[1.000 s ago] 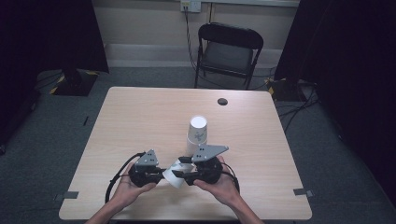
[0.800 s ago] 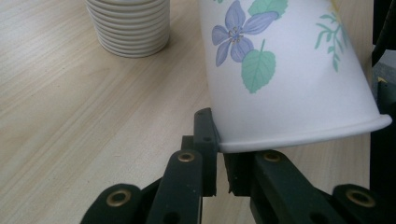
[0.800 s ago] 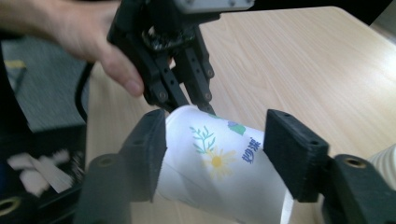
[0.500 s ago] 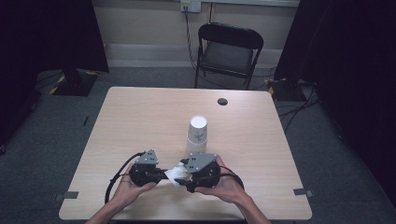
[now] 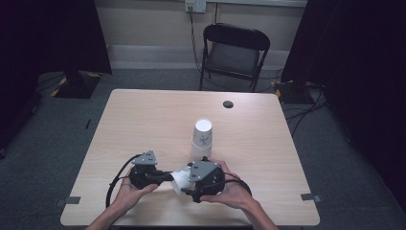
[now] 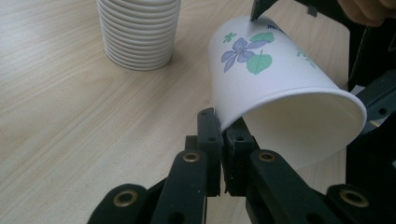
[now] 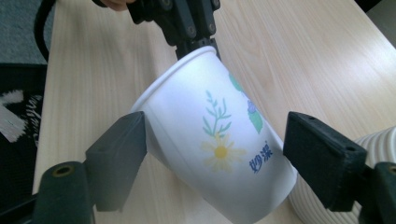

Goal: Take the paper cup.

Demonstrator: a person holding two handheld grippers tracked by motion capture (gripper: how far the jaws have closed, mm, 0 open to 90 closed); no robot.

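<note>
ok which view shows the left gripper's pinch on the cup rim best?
Left gripper view: the left gripper is shut on the cup rim, up close. Right gripper view shows that pinch farther off; high view shows it small.

Two hand-held grippers are working here: the left hand-held gripper [image 5: 165, 178] and the right hand-held gripper [image 5: 187, 184]. One loose flowered cup [image 6: 275, 88] is lying between them. One stack of cups [image 5: 202, 139], perhaps fifteen, is standing just beyond them.
</note>
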